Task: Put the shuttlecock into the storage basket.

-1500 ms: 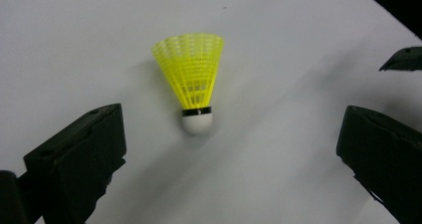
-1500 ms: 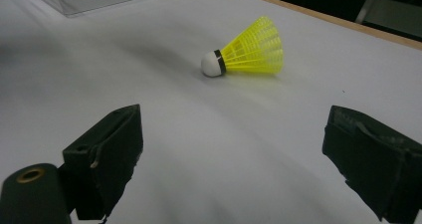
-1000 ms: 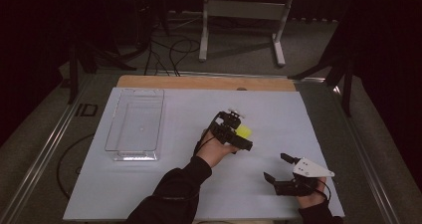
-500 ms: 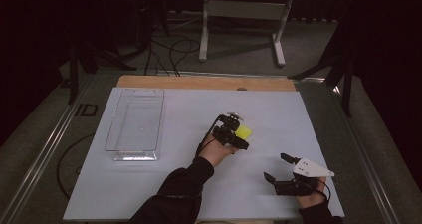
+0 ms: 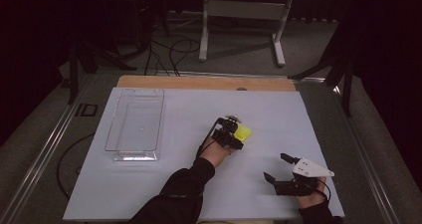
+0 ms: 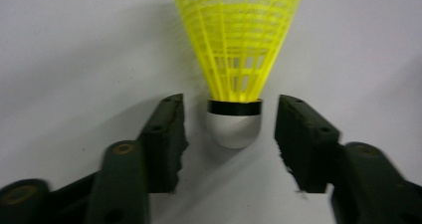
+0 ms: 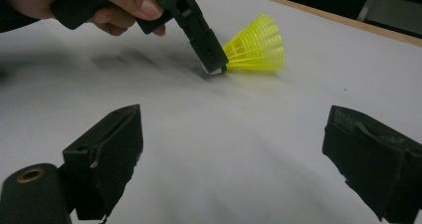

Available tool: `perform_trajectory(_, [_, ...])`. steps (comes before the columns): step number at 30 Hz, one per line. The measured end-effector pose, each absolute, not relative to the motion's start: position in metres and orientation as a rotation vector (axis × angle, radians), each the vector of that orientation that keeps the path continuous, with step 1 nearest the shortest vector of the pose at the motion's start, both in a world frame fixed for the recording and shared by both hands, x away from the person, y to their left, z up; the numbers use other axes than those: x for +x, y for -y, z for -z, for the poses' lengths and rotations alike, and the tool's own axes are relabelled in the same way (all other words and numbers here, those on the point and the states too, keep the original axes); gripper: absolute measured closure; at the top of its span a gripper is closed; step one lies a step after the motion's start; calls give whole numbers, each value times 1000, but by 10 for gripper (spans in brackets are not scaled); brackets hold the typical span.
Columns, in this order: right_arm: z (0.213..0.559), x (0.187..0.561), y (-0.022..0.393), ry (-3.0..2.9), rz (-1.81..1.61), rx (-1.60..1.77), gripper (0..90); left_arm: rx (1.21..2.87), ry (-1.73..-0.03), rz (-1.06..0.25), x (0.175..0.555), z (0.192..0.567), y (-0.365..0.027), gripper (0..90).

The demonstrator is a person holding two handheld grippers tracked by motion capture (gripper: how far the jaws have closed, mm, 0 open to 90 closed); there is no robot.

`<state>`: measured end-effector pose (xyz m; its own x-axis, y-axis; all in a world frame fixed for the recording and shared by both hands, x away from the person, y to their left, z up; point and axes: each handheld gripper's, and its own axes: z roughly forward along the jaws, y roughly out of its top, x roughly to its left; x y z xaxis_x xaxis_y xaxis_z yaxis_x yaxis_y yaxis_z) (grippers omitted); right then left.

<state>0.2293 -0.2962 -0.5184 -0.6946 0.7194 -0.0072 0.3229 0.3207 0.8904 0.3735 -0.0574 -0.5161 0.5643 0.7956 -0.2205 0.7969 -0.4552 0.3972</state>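
Observation:
A yellow shuttlecock (image 5: 244, 131) lies on its side on the white table sheet (image 5: 189, 114), right of centre. In the left gripper view its white cork (image 6: 234, 132) sits between the two jaws, with a gap on each side and the mesh skirt (image 6: 239, 40) pointing away. My left gripper (image 5: 237, 136) is low over the cork, its jaws have just been closing, and the pads stand clear of it. The right gripper view shows that gripper (image 7: 209, 55) tipped down at the shuttlecock (image 7: 256, 45). My right gripper (image 5: 277, 167) rests open near the front right, holding nothing.
A clear plastic tray (image 5: 115, 134) stands at the left of the sheet. A wooden strip (image 5: 199, 82) runs along the table's far edge. A metal stand (image 5: 239, 15) and cables lie on the floor beyond.
The left gripper has come down a little onto the shuttlecock's cork end and its jaws have narrowed around it. The right gripper has kept still.

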Motion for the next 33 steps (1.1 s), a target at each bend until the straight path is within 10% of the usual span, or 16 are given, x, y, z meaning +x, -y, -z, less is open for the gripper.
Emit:
perform_trajectory(8, [519,230,296,-2188,-1333,922,93,2347,-1292,13,375,519,57,640])
perform_trajectory(33, [518,229,296,-2183,-1331,928,93,2425,-1148,45,376,501,51,659])
